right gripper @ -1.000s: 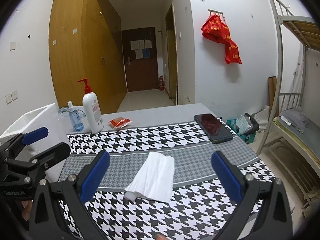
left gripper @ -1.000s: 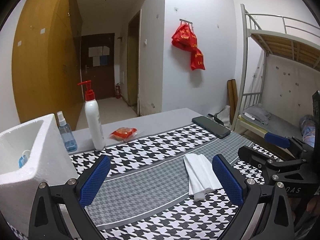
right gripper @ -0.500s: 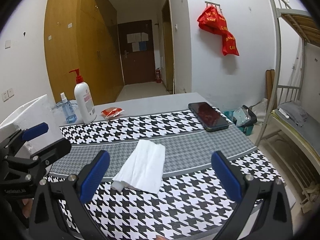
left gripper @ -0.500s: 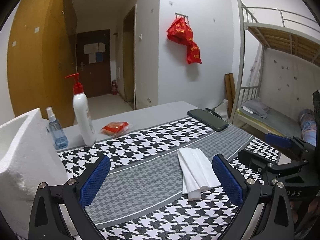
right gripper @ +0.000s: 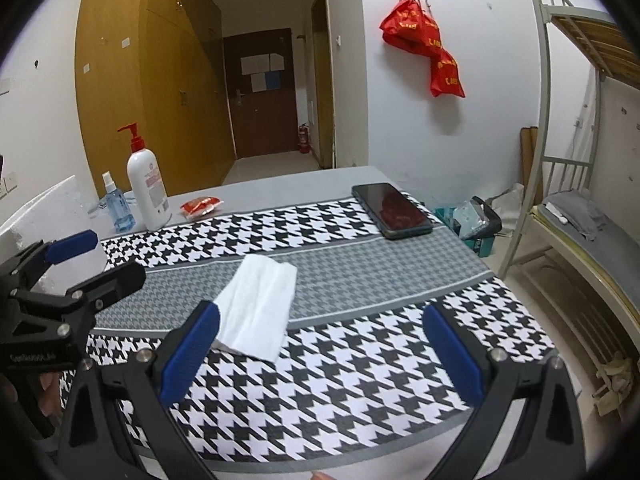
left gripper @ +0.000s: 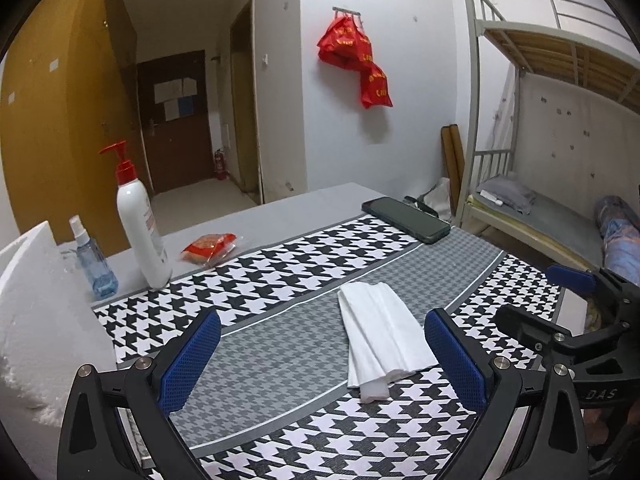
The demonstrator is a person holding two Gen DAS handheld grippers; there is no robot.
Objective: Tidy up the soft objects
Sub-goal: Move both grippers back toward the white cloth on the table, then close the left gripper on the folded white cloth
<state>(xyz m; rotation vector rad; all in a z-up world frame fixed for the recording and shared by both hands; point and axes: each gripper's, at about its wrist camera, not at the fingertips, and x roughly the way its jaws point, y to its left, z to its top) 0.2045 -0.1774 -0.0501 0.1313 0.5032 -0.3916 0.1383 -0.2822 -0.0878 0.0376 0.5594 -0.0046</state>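
My left tool [left gripper: 322, 358]: spread wide, empty. My right tool [right gripper: 320, 350]: spread wide, empty. Folded white tissue [left gripper: 380, 340]: flat on the houndstooth cloth [left gripper: 280, 284] covering the bench, just ahead of both tools. Beyond: phone [right gripper: 392, 210], red packet [left gripper: 208, 246], pump bottle [left gripper: 140, 224], spray bottle [left gripper: 92, 264].

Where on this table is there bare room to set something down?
The gray band between the white cloth and the phone is free, and so is the checked patch nearer than the phone. The far left corner is crowded: pump bottle, spray bottle, red packet.
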